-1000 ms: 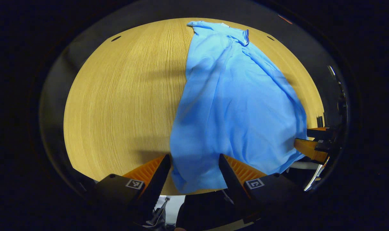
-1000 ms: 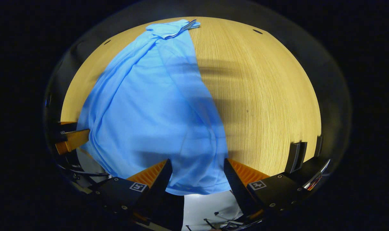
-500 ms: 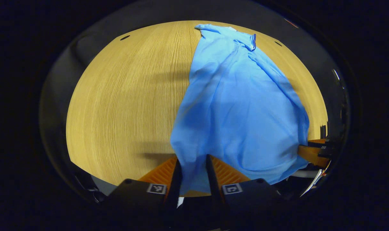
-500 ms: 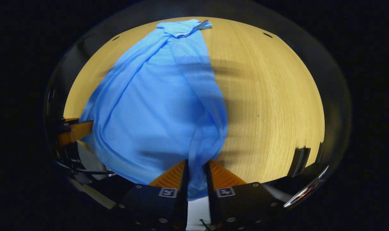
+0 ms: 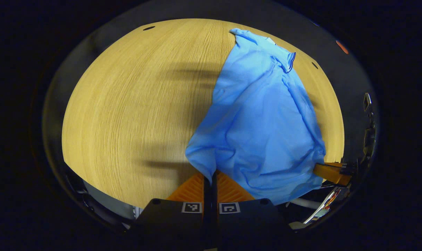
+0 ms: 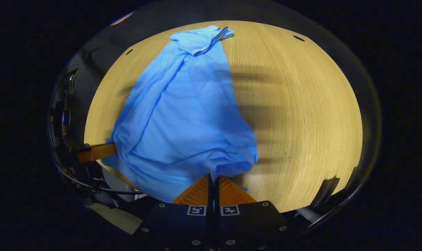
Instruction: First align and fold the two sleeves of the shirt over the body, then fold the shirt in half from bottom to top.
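A: In the left gripper view, what do we have, going from left to right?

B: Bare wooden worktop (image 5: 127, 104) on the left, then the blue shirt (image 5: 263, 118) on the right half. Its long axis runs from near us to the far edge, collar (image 5: 290, 61) pointing away, hem towards us.

A: And our left gripper (image 5: 210, 177)?

B: Its fingers are pressed together on the shirt's near left hem corner, with the cloth bunched and wrinkled just above them. At the far right of that view we see the other gripper's finger (image 5: 331, 173) at the opposite hem corner.

A: In the right gripper view?

B: At the left edge, the left gripper's finger (image 6: 97, 152) touches the shirt (image 6: 186, 115). The shirt fills the left-centre of the worktop (image 6: 301, 115), collar (image 6: 211, 38) at the far end, slightly tilted. Our right gripper (image 6: 213, 181) is closed tight on the near right hem corner, fabric puckered around it. Bare wood lies to the right.
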Available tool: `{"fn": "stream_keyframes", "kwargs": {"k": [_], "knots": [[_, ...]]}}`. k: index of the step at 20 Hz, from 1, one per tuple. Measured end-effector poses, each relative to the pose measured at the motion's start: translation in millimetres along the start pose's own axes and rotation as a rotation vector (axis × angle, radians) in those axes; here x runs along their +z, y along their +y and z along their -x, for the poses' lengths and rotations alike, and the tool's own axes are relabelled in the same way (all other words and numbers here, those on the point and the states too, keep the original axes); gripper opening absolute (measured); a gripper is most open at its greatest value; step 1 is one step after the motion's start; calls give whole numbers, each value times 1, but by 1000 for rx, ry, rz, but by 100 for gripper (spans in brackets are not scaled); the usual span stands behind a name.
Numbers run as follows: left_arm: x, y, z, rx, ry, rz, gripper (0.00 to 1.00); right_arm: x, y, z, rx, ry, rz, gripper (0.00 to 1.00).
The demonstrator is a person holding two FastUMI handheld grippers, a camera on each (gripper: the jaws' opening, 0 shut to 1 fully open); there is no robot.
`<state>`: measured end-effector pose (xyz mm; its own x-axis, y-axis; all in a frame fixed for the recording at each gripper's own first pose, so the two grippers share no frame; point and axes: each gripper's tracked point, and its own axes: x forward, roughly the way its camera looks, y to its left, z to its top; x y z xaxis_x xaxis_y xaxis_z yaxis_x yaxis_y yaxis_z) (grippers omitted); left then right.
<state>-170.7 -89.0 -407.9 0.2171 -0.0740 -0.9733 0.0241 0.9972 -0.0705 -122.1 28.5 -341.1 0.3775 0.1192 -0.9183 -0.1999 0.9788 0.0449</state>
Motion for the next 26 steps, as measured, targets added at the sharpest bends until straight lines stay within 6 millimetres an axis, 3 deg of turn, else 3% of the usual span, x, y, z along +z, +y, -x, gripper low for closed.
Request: {"fn": "stream_keyframes", "kwargs": {"k": [3,7,15,19,22,26], "knots": [[47,-12,19,4,-70,-36,4,54,-7,20,22,-74,0,0],[126,-32,44,-14,-175,-78,4,130,-18,42,25,-178,-11,0],[277,-50,59,-54,-288,-113,4,257,-28,69,-2,-308,-11,1],[339,-52,55,-64,-309,-120,4,314,-28,51,-10,-334,-32,1],[365,-52,37,-62,-298,-140,4,342,-32,37,-9,-336,-61,0],[386,-51,10,-51,-274,-165,4,363,-40,10,-11,-317,-103,0]]}}
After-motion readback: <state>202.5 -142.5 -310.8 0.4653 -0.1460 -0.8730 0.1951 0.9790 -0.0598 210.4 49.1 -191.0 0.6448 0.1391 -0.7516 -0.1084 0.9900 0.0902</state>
